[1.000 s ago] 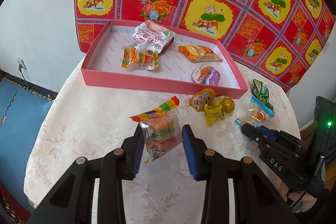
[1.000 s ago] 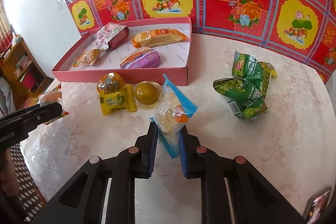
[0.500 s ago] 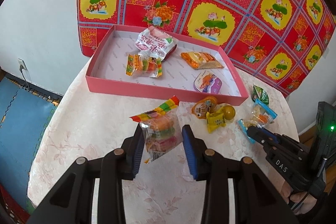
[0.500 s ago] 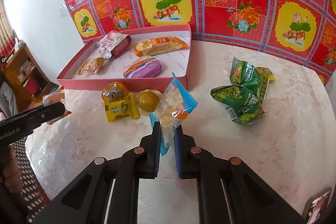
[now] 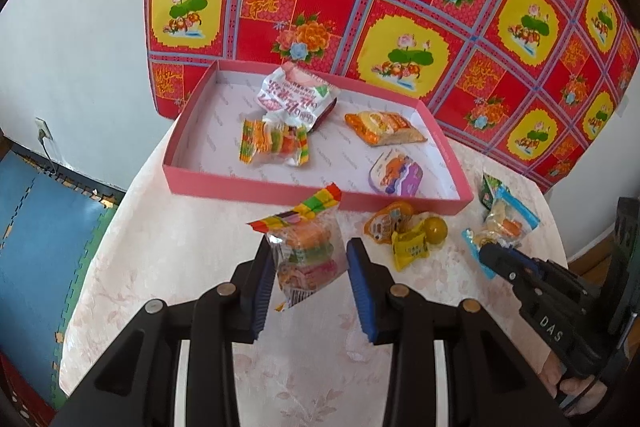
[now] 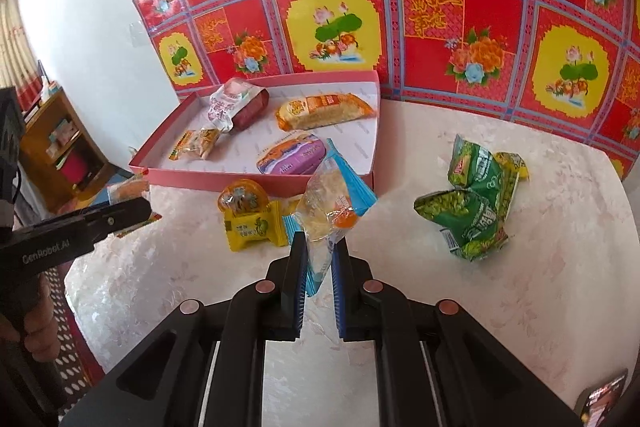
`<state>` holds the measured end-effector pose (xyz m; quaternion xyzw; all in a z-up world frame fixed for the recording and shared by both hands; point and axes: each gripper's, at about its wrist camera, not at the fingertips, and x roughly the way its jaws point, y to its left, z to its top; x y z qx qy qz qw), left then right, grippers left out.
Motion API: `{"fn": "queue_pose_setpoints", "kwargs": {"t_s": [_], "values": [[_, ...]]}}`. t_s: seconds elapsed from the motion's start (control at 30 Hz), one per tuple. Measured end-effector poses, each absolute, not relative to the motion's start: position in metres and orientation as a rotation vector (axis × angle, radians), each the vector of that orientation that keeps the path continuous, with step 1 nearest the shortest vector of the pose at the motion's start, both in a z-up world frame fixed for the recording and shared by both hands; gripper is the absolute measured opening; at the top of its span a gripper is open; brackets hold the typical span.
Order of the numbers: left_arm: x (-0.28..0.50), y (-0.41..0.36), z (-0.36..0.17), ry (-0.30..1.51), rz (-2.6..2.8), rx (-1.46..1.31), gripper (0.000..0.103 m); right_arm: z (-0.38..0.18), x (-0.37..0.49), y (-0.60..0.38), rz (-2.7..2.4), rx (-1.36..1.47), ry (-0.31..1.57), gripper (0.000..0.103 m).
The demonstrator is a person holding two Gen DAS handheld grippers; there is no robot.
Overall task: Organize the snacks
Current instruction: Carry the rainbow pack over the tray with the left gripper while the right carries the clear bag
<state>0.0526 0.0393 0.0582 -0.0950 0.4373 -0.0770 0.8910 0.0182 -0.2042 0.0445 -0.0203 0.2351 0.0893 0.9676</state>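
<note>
Left wrist: left hand-held gripper (image 5: 310,267) clamps rainbow snack pack (image 5: 306,251); right hand-held gripper (image 6: 320,259) pinches blue-edged packet (image 6: 328,203).

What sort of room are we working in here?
Probably a home living or dining room: a round table under a pale floral cloth, a red and yellow flowered sheet on the wall, and a wooden shelf unit with household bits.

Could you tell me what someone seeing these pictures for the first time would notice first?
Most likely the loud red and yellow flowered cloth hung behind the table, with the shallow pink box holding four snacks in front of it. Next, each gripper pinches a snack above the pale table: the left gripper a rainbow candy packet, the right gripper a blue-edged clear packet.
</note>
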Motion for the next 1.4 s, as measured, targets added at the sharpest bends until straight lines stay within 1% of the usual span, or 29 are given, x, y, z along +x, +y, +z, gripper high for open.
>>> {"fn": "queue_pose_setpoints", "kwargs": {"t_s": [0.43, 0.77, 1.4], "values": [[0.085, 0.032, 0.072, 0.879, -0.170, -0.168, 0.037, 0.062, 0.032, -0.198, 0.190, -0.061, 0.449, 0.013], [0.111, 0.025, 0.060, 0.882, -0.163, -0.143, 0.037, 0.074, 0.054, -0.191, 0.190, -0.077, 0.451, 0.013], [0.166, 0.011, 0.038, 0.887, -0.151, -0.060, 0.036, 0.069, 0.115, -0.192, 0.165, -0.075, 0.497, 0.013]]}}
